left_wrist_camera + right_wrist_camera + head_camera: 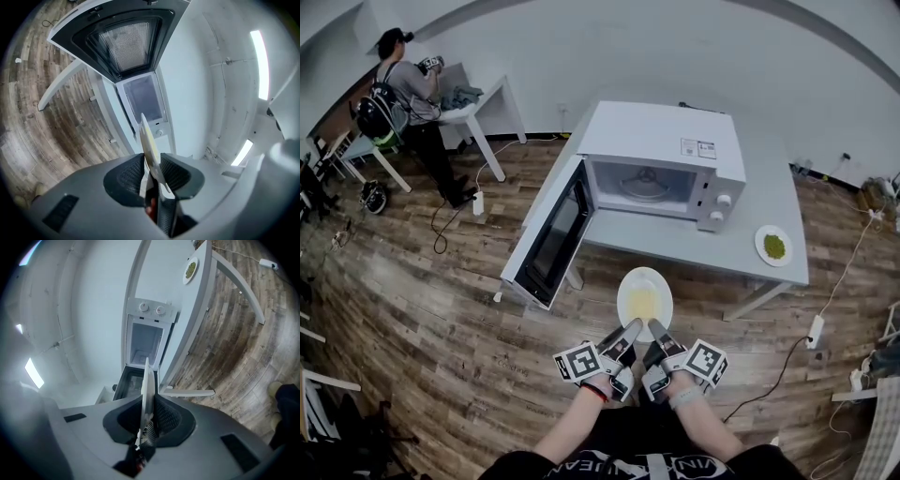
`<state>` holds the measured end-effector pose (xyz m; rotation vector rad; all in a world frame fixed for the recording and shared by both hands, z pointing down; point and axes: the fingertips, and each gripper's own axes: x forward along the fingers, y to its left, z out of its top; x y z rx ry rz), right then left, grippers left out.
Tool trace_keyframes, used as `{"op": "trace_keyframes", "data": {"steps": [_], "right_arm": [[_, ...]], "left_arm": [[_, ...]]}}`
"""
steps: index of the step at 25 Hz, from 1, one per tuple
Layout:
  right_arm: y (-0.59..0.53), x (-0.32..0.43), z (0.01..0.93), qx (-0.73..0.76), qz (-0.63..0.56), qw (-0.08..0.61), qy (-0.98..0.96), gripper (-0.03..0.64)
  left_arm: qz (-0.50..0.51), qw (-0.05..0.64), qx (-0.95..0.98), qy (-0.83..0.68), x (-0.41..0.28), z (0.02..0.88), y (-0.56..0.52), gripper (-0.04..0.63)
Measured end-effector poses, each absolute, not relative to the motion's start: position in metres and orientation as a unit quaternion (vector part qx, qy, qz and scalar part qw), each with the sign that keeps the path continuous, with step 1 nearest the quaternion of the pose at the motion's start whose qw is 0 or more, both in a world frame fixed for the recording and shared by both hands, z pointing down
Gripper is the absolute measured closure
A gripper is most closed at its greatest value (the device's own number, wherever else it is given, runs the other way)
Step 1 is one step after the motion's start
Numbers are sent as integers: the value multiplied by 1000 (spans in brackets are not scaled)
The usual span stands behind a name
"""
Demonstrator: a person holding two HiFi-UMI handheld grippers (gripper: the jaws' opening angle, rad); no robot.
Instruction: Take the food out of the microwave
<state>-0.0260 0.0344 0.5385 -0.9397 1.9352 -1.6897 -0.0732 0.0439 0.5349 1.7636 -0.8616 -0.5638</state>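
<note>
Both grippers are clenched on one plate (644, 298). The left gripper (630, 330) grasps its near rim from the left and the right gripper (661, 332) from the right, side by side. The plate is round, white and smooth, with a flat yellow patch of food in its hollow. It lies level, face up, and juts straight ahead of the jaws toward the microwave (661, 159). It is outside the oven, by the front edge of the table (769, 202).

In the left gripper view the plate (149, 140) shows edge-on, a thin pale blade. It runs from between the dark ribbed pads (131, 176) of the left gripper (152, 171) toward the open oven. The right gripper view shows the same. The plate's rim (147, 385) is pinched in the right gripper (146, 416), thin edge toward the camera.

Ahead of the jaws, the microwave is a white box with two round knobs and a glass turntable inside. Its door (555, 234), with a dark meshed window, hangs open ahead and left of the left jaws. Ahead and right of the right jaws a second plate (774, 246) with green food sits on the pale table. The floor (441, 319) is wood plank.
</note>
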Motion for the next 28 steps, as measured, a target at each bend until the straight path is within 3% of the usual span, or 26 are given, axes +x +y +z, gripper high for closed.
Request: {"op": "trace_keyframes", "data": {"steps": [28], "right_arm": [[111,-30,552,-324,-624,216,678,558]], "left_arm": [[-254,525,727,-363,-78,546,118,494]]}}
